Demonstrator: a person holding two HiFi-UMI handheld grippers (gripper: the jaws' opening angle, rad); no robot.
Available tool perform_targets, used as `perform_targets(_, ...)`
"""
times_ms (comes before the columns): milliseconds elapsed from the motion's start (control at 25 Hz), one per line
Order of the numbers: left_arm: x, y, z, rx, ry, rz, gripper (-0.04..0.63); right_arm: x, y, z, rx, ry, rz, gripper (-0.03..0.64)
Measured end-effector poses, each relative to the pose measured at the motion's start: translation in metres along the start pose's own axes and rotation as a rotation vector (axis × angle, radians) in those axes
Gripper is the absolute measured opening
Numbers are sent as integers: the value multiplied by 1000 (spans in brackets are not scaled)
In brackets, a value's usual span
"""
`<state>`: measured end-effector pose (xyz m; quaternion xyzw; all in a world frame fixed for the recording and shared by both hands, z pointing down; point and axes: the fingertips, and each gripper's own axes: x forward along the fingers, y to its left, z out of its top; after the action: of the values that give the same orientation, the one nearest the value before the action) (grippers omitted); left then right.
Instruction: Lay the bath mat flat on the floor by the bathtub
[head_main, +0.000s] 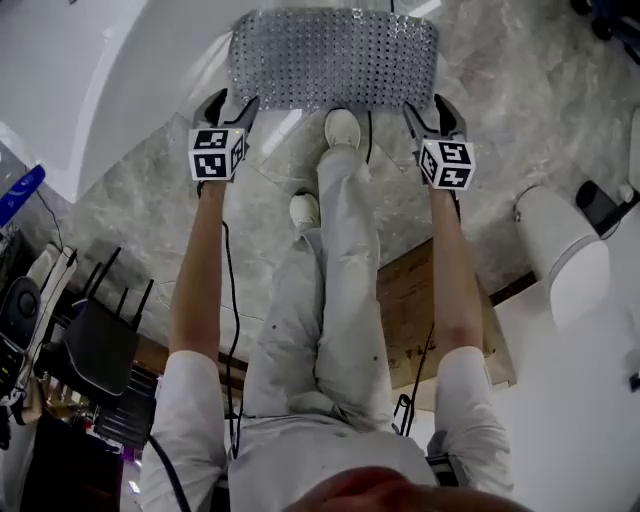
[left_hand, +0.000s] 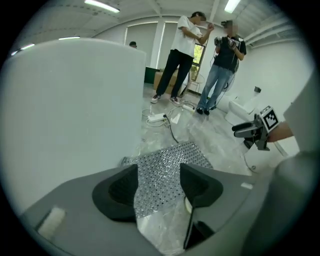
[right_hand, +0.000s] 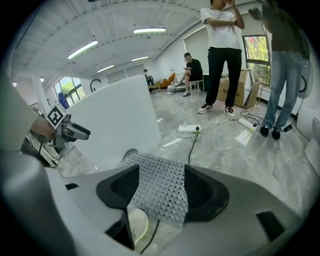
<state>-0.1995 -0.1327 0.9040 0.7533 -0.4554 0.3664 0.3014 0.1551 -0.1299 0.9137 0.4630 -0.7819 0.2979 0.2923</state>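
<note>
From each gripper view I get only a strip of the bath mat (head_main: 335, 58) through the jaws; its sides hide behind the pads, and the bathtub (head_main: 100, 60) runs off the head view's left edge. I count one mat, two grippers, and two standing people (left_hand: 182, 55) beyond. The mat is a grey rectangle dotted with rows of small holes, flat on the marble floor (head_main: 540, 110) just beside the tub. The left gripper (head_main: 232, 106) and right gripper (head_main: 428, 110) hover by its near corners, jaws apart, gripping nothing
</note>
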Motion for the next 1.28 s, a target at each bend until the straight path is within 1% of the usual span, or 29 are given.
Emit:
perform_targets(40, -15, -11, 12, -15, -13, -12, 246, -14, 10, 11, 2, -5, 12, 264)
perform_targets(80, -28, -20, 25, -23, -30, -21, 207, -28, 17, 25, 3, -17, 20, 234)
perform_targets(240, -96, -53, 70, -26, -91, -35, 100, -88, 47, 75, 12, -63, 55, 161)
perform_targets(280, -116, -60, 78, -32, -103, -33, 76, -105, 55, 86, 13, -66, 64, 153)
perform_targets(360, -156, -71, 97, -49, -135, -24, 6, -138, 70, 110, 22, -80, 78, 133)
perform_targets(480, -207, -84, 130, -73, -180, -23, 0, -181, 87, 154, 46, -129, 96, 89)
perform_targets(640, -269, -102, 168, -111, -218, -35, -2, -234, 115, 211, 68, -181, 132, 34)
perform_targets(760, -304, -112, 199, -115, -246, -40, -2, -263, 131, 251, 72, -216, 161, 10)
perform_targets(880, -339, -116, 227, -107, -277, -18, -2, -286, 152, 284, 56, -248, 210, 2)
perform_targets(1080, -395, -129, 275, -82, -358, 13, -2, -335, 181, 342, -49, -315, 289, 0)
perform_targets(1280, -442, -142, 306, -15, -442, 19, -2, -385, 211, 405, -159, -440, 348, 0)
